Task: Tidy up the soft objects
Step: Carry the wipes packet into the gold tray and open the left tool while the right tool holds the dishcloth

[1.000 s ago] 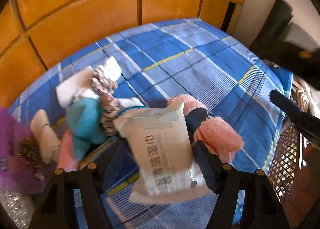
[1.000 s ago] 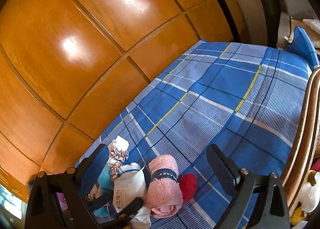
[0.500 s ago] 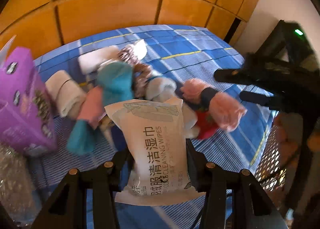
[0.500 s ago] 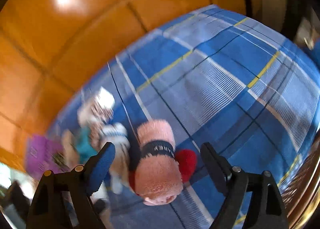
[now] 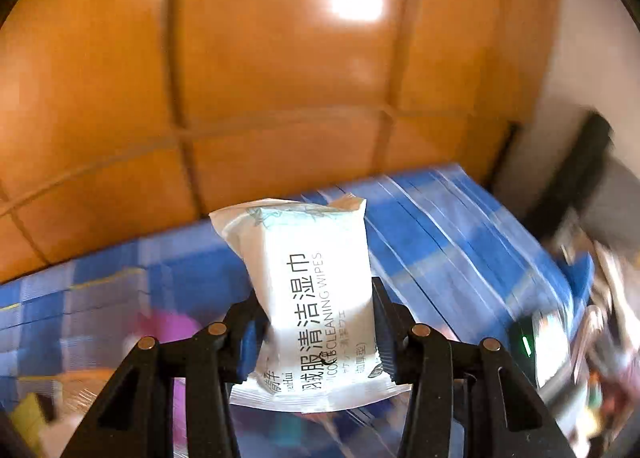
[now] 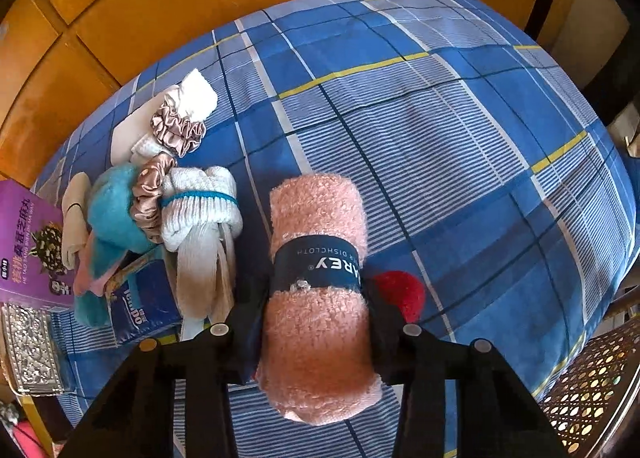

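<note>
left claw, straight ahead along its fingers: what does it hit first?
Past the wipes pack held in the left claw, probably the far edge of the bedsheet, then the wood panel. Motion blur leaves depth unclear.

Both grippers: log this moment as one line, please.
left gripper: shut on wipes pack, lifted above bed | right gripper: shut on pink towel roll, on bed | pile: untouched

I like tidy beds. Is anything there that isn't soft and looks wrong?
Yes. A purple box and a shiny silver packet lie at the bed's left edge beside the soft pile; both look stiff, not soft.
</note>
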Tool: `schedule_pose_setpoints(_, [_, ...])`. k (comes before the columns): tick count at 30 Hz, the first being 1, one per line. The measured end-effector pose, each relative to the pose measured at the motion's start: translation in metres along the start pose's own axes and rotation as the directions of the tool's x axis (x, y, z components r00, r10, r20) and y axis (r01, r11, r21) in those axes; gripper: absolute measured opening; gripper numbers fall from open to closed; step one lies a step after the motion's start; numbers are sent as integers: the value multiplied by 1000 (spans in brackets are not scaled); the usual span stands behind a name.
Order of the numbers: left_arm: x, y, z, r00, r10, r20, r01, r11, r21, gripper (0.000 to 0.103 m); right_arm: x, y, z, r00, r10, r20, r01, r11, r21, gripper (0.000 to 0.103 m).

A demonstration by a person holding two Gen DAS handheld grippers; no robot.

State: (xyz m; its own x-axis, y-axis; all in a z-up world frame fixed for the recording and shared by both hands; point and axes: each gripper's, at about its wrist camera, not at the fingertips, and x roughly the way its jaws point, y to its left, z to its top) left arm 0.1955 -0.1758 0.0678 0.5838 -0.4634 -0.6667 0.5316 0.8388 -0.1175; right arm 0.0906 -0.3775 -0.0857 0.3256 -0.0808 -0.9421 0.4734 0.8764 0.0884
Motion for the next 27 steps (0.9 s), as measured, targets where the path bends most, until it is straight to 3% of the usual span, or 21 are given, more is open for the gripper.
schedule_pose_setpoints(4, [-23,71,10,990,134,46,-127,983,-130,48,-7,6,3,1000,-16,15,16,1000,-18,43])
schedule_pose_setpoints(7, [-52,135,-8,969,242,43,-225,944,-240,48,-6,9,2,999,-24,24,25,999,-30,43])
schedule_pose_setpoints(11, [-98,192,-54,939,342,42,-311,894,-323,48,-5,16,1,998,-44,34,45,998,-54,43])
schedule_pose_setpoints(14, [-136,231,-107,916,401,18,-362,844,-396,48,-4,21,1,998,-42,37,44,997,-70,43])
schedule_pose_setpoints(18, [-163,266,-176,898,436,-49,-405,779,-478,48,-4,26,-1,997,-61,43,65,993,-96,43])
schedule_pose_setpoints(22, [-155,296,-231,903,392,-173,-417,709,-569,48,-3,30,-3,995,-82,54,88,989,-119,43])
schedule_pose_setpoints(24, [-142,298,-244,915,345,-210,-400,697,-595,48,-2,33,-4,993,-98,61,105,986,-133,43])
schedule_pose_setpoints(27, [-122,299,-242,913,336,-233,-407,687,-602,49,-2,36,-6,990,-121,68,130,980,-149,43])
